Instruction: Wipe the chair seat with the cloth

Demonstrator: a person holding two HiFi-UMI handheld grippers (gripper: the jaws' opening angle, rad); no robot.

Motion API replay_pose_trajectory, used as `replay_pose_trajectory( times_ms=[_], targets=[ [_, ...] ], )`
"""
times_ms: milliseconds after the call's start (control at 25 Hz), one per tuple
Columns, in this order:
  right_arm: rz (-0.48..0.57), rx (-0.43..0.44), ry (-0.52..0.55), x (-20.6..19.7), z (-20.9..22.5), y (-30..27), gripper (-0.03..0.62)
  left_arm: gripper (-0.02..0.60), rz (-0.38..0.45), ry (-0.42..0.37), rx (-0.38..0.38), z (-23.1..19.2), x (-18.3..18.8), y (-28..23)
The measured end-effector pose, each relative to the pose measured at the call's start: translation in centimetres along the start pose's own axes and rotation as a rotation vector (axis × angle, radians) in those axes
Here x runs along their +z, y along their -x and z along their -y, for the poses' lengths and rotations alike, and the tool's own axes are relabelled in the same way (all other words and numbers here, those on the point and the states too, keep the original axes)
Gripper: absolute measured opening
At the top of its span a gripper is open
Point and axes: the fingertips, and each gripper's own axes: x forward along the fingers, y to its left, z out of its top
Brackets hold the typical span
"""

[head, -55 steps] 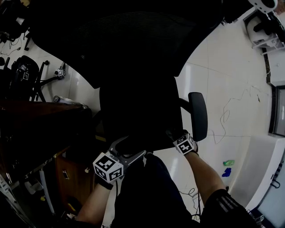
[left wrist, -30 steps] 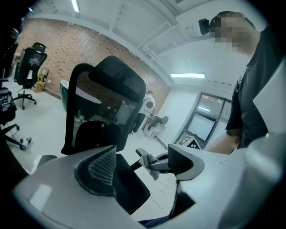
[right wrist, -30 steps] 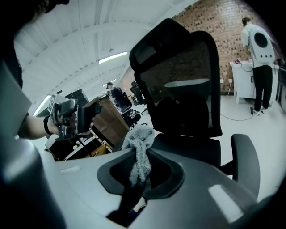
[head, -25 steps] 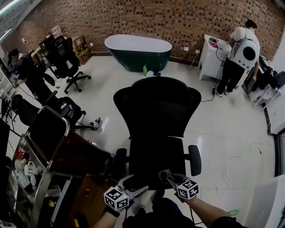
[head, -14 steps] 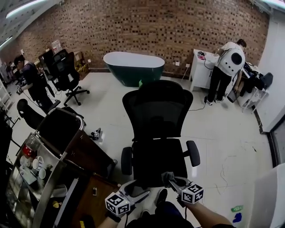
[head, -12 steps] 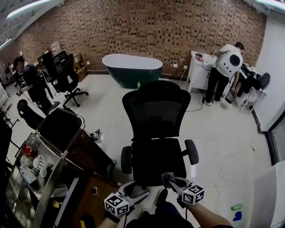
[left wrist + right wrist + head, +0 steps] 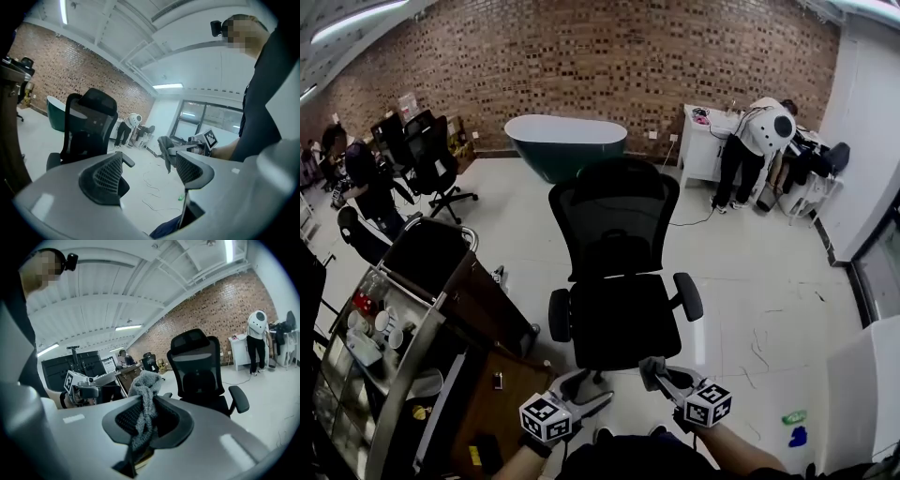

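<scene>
A black mesh office chair (image 7: 614, 239) stands on the pale floor in the head view, its seat (image 7: 617, 321) just ahead of both grippers. My right gripper (image 7: 657, 374) is shut on a grey cloth (image 7: 649, 368), held in the air near the seat's front edge and not touching it. In the right gripper view the cloth (image 7: 143, 397) hangs bunched between the jaws, with the chair (image 7: 201, 369) beyond. My left gripper (image 7: 584, 387) is open and holds nothing; in its own view the pads (image 7: 107, 174) stand wide apart, and the chair (image 7: 89, 124) lies ahead on the left.
A dark wooden cart (image 7: 441, 309) with cups stands close on the left of the chair. Behind are a green bathtub (image 7: 565, 141), other office chairs (image 7: 431, 155), and a person (image 7: 757, 141) at a white desk. Cables (image 7: 759, 347) lie on the floor at right.
The head view has lifted and pulled back from the dark chair to show the whole room. Both grippers stay low in front of the seat, the right one still holding the cloth.
</scene>
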Motion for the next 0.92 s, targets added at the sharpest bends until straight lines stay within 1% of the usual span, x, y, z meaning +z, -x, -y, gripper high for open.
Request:
replay_pose_trajectory(
  times_ms=[200, 360, 560, 720, 920],
  targets=[
    [0.028, 0.017, 0.016, 0.2, 0.0, 3.3, 0.048, 0.387, 0.010, -0.012, -0.008, 3.1, -0.2, -1.6],
    [0.041, 0.030, 0.031, 0.8, 1.2, 6.0, 0.048, 0.387, 0.031, -0.016, -0.009, 5.3, 0.5, -3.9],
    [0.043, 0.038, 0.024, 0.3, 3.1, 9.0, 0.048, 0.387, 0.039, -0.017, 0.004, 8.0, 0.0, -6.0],
    [0.059, 0.059, 0.041, 1.2, 3.9, 10.1, 0.048, 0.387, 0.047, -0.022, 0.025, 9.1, -0.1, -7.0],
    [0.088, 0.071, 0.038, 2.6, 4.5, 10.2, 0.048, 0.387, 0.054, -0.021, 0.056, 8.9, -0.1, -7.2]
  ],
)
